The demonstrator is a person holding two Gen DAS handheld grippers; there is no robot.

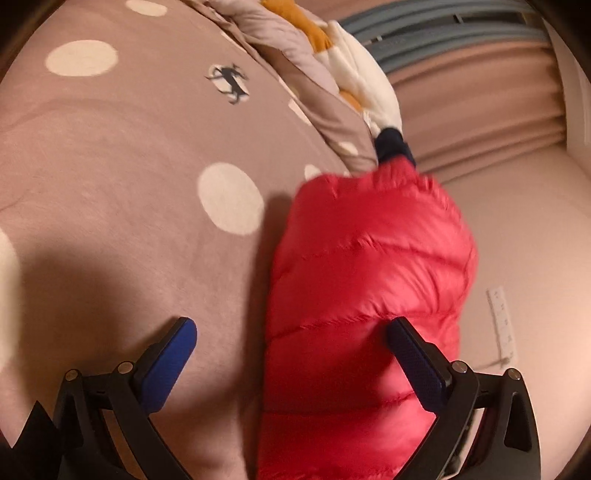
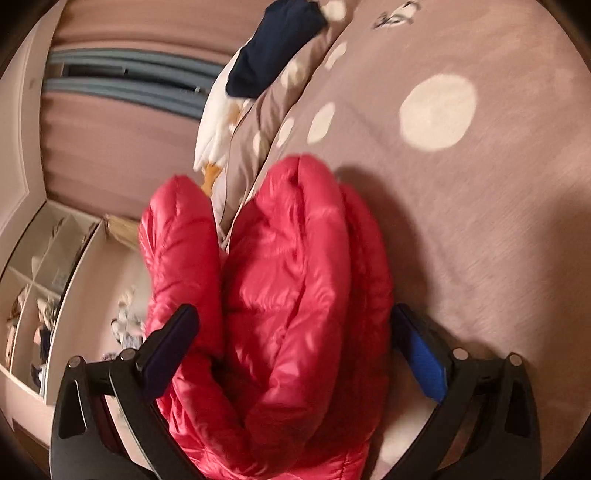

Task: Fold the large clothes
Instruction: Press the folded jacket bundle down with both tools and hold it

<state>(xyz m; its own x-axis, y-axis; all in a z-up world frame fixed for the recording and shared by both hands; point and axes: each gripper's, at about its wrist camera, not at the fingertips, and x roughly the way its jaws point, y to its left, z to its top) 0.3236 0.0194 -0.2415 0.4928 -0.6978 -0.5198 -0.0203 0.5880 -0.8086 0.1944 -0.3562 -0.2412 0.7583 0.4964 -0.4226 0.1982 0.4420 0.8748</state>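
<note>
A dusty-pink bedspread (image 1: 122, 206) with large cream dots and a small dark animal print (image 1: 228, 82) fills the nine o'clock half of the left wrist view. Toward twelve o'clock a bunched dotted duvet (image 1: 314, 99) carries white and orange cloth (image 1: 354, 70). At one o'clock hang pleated pink curtains (image 1: 476, 107) below grey-blue slats (image 1: 443, 29). In the right wrist view, open white shelves (image 2: 40, 280) with blurred items stand at nine o'clock. Lighting is warm and dim.

Red quilted puffer jacket (image 2: 295, 280), bunched in puffy folds, navy cuff, lying on polka-dot bedding
</note>
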